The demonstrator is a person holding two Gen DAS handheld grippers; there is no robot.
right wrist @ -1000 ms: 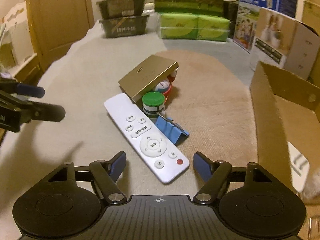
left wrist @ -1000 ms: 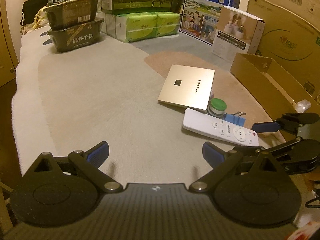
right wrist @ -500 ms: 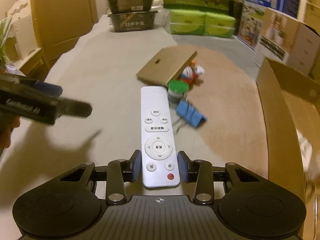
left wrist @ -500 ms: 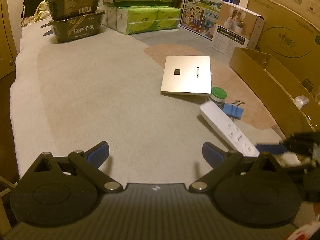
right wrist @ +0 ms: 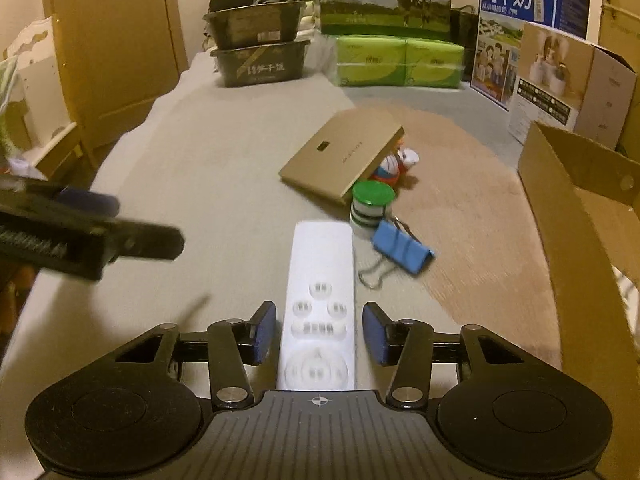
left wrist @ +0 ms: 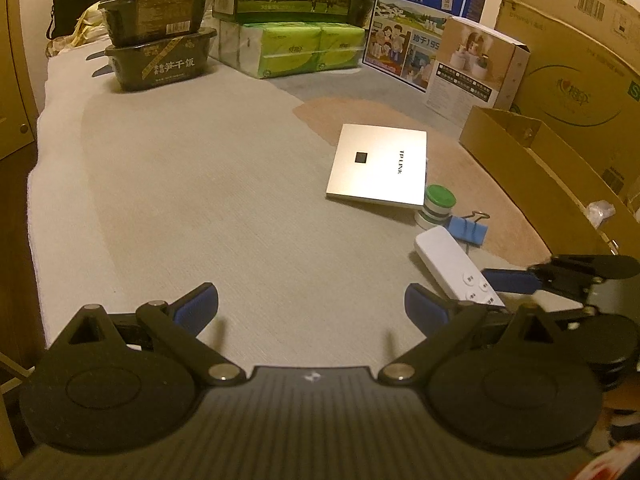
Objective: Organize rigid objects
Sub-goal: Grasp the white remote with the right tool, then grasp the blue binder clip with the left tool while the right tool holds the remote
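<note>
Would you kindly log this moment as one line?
right claw: open, just widened, astride remote | left claw: open, empty

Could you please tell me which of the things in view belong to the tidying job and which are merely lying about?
Part of the job:
- white remote, between the right tongs, pads not pressing
- gold flat box
- green-lidded jar
- blue binder clip
- open cardboard box, probably the destination

Just lying about:
- milk cartons
- green tissue packs
- stacked black trays
- black bag
</note>
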